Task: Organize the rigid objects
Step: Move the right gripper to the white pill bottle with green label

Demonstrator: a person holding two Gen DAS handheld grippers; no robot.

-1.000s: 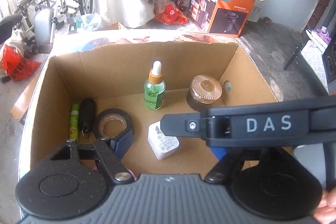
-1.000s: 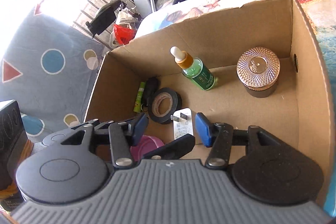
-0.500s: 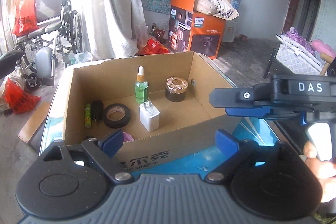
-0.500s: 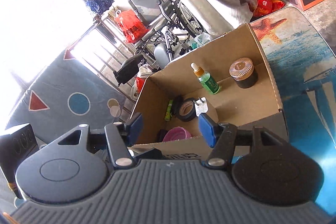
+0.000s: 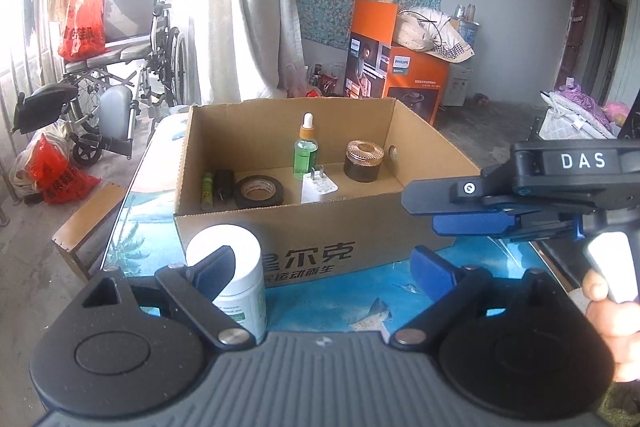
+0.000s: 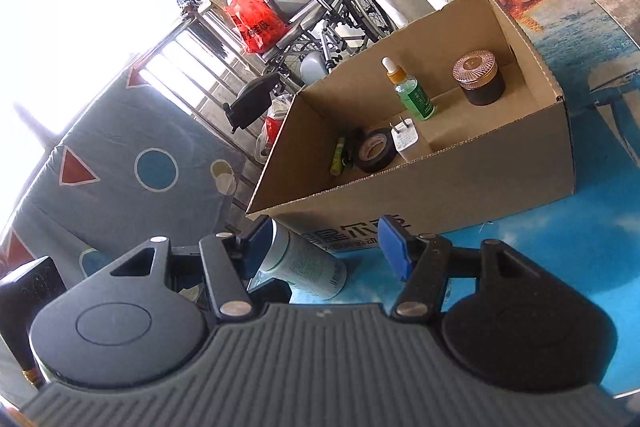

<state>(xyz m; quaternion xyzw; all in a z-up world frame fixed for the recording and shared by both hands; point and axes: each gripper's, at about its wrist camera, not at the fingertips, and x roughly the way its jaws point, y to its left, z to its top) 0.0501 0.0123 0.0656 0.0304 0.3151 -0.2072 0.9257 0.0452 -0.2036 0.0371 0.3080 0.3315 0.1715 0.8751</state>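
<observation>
An open cardboard box (image 5: 320,251) (image 6: 460,187) stands on the blue sea-print table. Inside are a green dropper bottle (image 5: 306,147) (image 6: 412,95), a bronze-lidded jar (image 5: 364,161) (image 6: 478,77), black tape (image 5: 259,191) (image 6: 374,151), a white charger (image 5: 318,187) (image 6: 406,141) and a green tube (image 5: 207,187). A white bottle (image 5: 236,283) (image 6: 304,265) stands on the table before the box. My left gripper (image 5: 324,265) is open and empty, its left finger beside the bottle. My right gripper (image 6: 326,247) is open and empty; it also shows in the left wrist view (image 5: 472,211).
A wheelchair (image 5: 132,67) and red bags (image 5: 52,167) stand at the left beyond the table. An orange Philips box (image 5: 396,67) sits on the floor behind. A patterned blue mat (image 6: 120,167) leans at the left. A black object (image 6: 24,291) sits near the right gripper's left side.
Both grippers have pulled back out of the box and lowered to the table in front of it. The white bottle has come into view by the left fingers.
</observation>
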